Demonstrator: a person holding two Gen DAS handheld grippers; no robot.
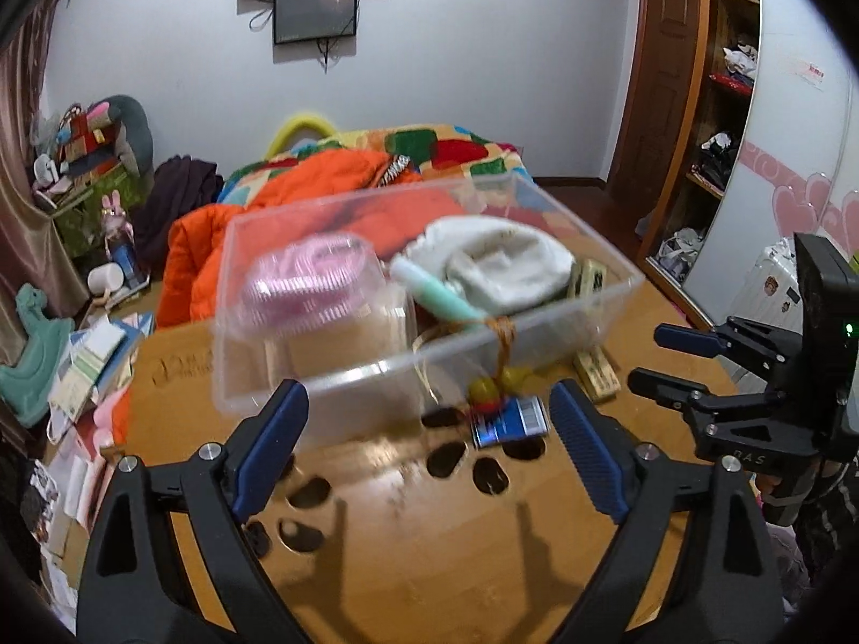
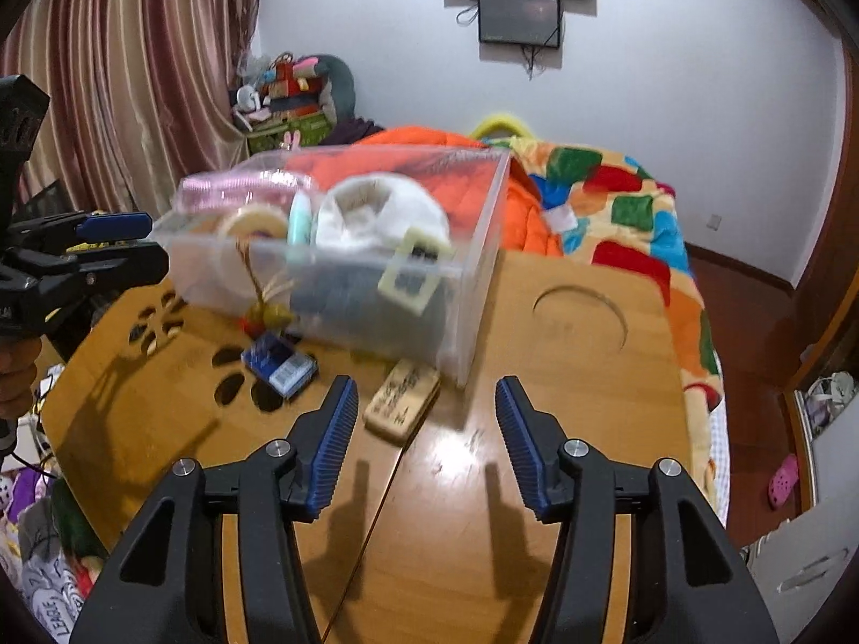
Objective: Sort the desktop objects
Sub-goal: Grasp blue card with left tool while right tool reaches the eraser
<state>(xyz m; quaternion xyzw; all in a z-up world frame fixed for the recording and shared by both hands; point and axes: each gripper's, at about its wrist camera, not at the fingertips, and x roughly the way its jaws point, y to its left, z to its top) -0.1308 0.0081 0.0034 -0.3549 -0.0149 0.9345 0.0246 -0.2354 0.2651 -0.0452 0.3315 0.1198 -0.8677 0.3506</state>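
Observation:
A clear plastic box (image 1: pixel 585 316) (image 2: pixel 472 290) stands on the wooden table (image 1: pixel 408 526) (image 2: pixel 569 375). It holds a pink comb (image 1: pixel 306 279) (image 2: pixel 241 185), a tape roll (image 2: pixel 255 220), a mint tube (image 1: pixel 435 290) (image 2: pixel 299 220), a white cloth (image 1: pixel 504 263) (image 2: pixel 386 214) and a cream buckle (image 2: pixel 410 273). A yellow-and-red charm on a cord (image 1: pixel 491 389) (image 2: pixel 266 316), a blue card (image 1: pixel 510 421) (image 2: pixel 282 365) and a wooden block (image 1: pixel 596 370) (image 2: pixel 402 400) lie in front. My left gripper (image 1: pixel 429 429) and right gripper (image 2: pixel 427 429) are open and empty, short of the box.
The table has dark oval cut-outs (image 1: pixel 445 459) (image 2: pixel 231 386) and a round groove (image 2: pixel 582 316). A bed with an orange jacket (image 1: pixel 300 193) and a patchwork blanket (image 2: pixel 617 188) lies behind. Clutter (image 1: pixel 91 370) sits left of the table.

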